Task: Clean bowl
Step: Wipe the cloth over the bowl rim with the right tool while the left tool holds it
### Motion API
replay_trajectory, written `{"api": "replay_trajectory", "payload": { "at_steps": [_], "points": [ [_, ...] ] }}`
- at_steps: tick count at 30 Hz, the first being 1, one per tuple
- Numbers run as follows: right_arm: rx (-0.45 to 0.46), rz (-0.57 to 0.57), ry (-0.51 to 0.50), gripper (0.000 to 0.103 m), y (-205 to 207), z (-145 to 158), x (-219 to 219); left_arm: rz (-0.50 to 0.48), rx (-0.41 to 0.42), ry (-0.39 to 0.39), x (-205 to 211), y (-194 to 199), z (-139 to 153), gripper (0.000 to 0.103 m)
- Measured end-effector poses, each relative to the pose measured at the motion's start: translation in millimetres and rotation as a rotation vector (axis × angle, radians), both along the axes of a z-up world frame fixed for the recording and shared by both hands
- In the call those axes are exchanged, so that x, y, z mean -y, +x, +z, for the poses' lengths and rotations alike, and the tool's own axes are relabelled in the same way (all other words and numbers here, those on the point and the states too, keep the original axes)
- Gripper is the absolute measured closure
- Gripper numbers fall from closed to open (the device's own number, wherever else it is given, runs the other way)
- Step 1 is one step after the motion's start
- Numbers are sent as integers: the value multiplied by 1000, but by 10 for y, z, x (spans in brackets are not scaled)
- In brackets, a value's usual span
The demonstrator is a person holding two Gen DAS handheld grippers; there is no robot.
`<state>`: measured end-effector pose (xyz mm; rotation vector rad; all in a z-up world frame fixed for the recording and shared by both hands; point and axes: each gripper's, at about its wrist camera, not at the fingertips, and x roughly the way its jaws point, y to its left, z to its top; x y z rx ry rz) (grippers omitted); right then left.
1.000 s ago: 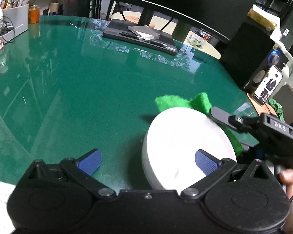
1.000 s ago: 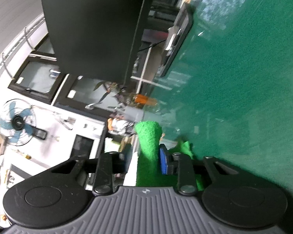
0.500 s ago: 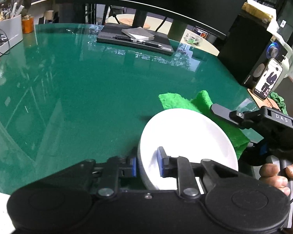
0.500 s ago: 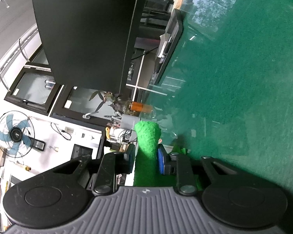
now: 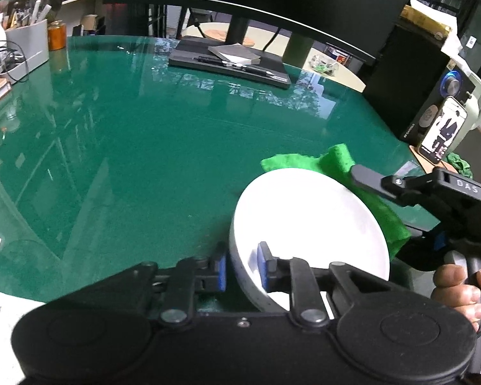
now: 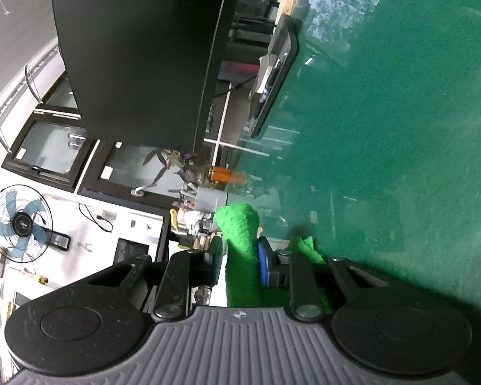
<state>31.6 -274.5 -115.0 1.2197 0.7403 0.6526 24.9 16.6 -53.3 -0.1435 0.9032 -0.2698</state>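
Note:
A white bowl (image 5: pixel 308 218) is tilted up off the green glass table, its near rim pinched between the blue pads of my left gripper (image 5: pixel 242 268), which is shut on it. A bright green cloth (image 5: pixel 333 160) lies bunched behind and to the right of the bowl. My right gripper (image 6: pixel 240 261) is shut on a fold of that green cloth (image 6: pixel 242 250), which sticks up between its fingers. In the left wrist view the right gripper's black body (image 5: pixel 445 199) reaches in from the right, held by a hand (image 5: pixel 461 285).
A large dark monitor's base (image 5: pixel 231 61) stands at the back of the table (image 5: pixel 128 147), with a grey organiser and an orange jar (image 5: pixel 55 36) at the back left. A black speaker (image 5: pixel 413 73) and a phone on a stand (image 5: pixel 442 130) are at the right.
My left gripper went from open around the bowl to shut on its near rim, and the bowl has tipped up. The right gripper keeps its hold on the cloth.

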Motion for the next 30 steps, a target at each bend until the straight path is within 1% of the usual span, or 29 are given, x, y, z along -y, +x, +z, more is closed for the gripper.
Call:
{"api": "replay_trajectory", "payload": {
  "at_steps": [9,12,14,16,18,22,24,27,30],
  "points": [
    [-59,-29,67,79,-107,-37,112,-44,-2,-35,40,111,-24,85],
    [-104,-13,88,79,75,-102,33,-51,-4,-48,33,124,-36,85],
    [-124,23,84,80,254,-140,-102,-50,-7,-60,18,131,-44,85],
    [-119,48,71,80,363,-128,-201,-45,-11,-70,10,145,-51,85],
    [-111,67,37,80,400,-79,-256,-39,-11,-71,7,149,-52,84],
    [-118,48,68,80,103,-97,-63,-49,-7,-73,34,151,-52,75],
    [-119,25,69,80,-84,-82,40,-64,-1,-66,72,147,-47,74],
    [-120,13,72,80,-185,-71,106,-73,4,-54,104,147,-44,75],
    [-118,18,76,78,-49,-97,51,-67,4,-42,104,141,-46,79]
  ]
}}
